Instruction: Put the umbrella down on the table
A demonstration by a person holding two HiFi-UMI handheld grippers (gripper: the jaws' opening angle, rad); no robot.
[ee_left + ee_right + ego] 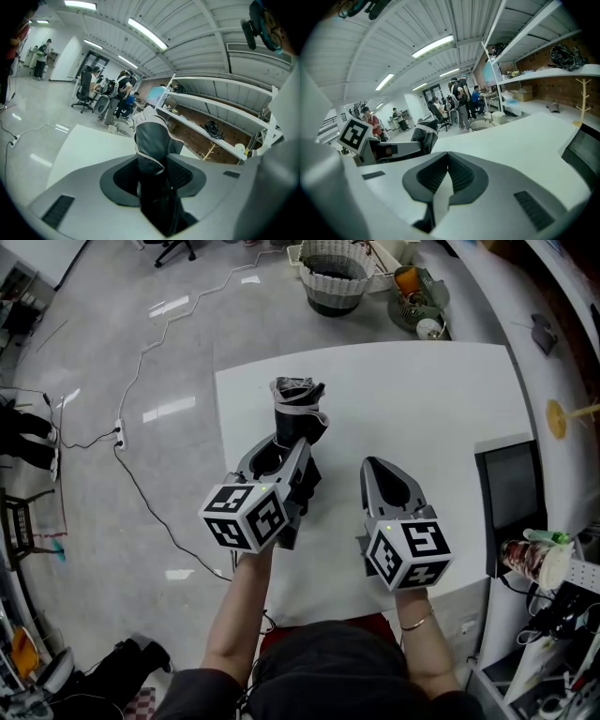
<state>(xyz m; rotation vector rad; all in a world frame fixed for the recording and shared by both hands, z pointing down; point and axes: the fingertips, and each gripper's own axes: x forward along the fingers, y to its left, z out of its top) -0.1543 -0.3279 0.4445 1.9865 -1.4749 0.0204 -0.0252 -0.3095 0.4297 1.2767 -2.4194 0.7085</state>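
A folded black umbrella (298,409) with pale trim sticks forward and up out of my left gripper (286,454), over the left part of the white table (431,399). In the left gripper view the jaws are shut on the umbrella (151,136), which fills the gap between the left gripper's (157,166) two pads. My right gripper (377,468) hovers beside it to the right, over the table's front middle. The right gripper's (449,158) jaws meet at the tips with nothing between them. From the right gripper view the umbrella (423,136) shows at the left.
A dark screen (511,488) lies at the table's right edge, with a cup (534,561) and cables on a stand below it. A woven basket (333,277) and a bin stand on the floor beyond the table. A cable (141,362) runs across the floor at left.
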